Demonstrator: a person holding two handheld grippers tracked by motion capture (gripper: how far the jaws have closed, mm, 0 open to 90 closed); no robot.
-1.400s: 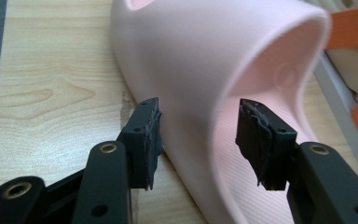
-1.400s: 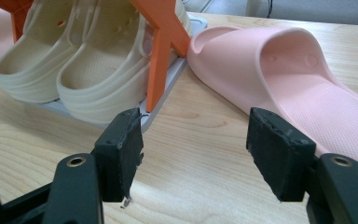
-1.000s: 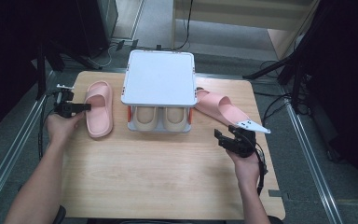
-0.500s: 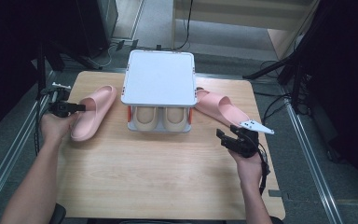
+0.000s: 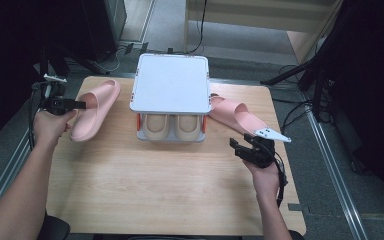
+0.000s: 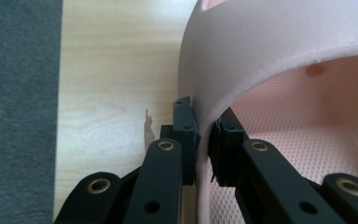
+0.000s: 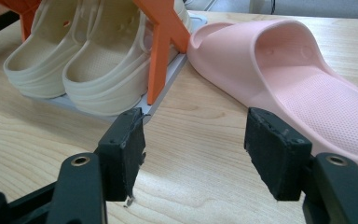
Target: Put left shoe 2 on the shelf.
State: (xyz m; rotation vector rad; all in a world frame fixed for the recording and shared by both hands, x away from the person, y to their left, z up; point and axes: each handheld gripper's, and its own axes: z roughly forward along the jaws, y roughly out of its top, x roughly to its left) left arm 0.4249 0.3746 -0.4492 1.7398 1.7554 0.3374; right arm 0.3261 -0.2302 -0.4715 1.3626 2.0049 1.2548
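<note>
On the wooden table [image 5: 130, 180], the raised left tool [image 5: 82, 105] pinches the tilted pink slipper [image 5: 97, 107].

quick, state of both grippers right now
left gripper: closed on the strap edge of the left pink slipper, jaws just closed.
right gripper: open, holding nothing, near the right pink slipper.

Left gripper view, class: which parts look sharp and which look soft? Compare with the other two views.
Left gripper view: the pink slipper and the jaws closest to the lens look soft. Right gripper view: wood grain crisp, cream clogs fairly sharp. High view: table evenly lit, surroundings dark.
</note>
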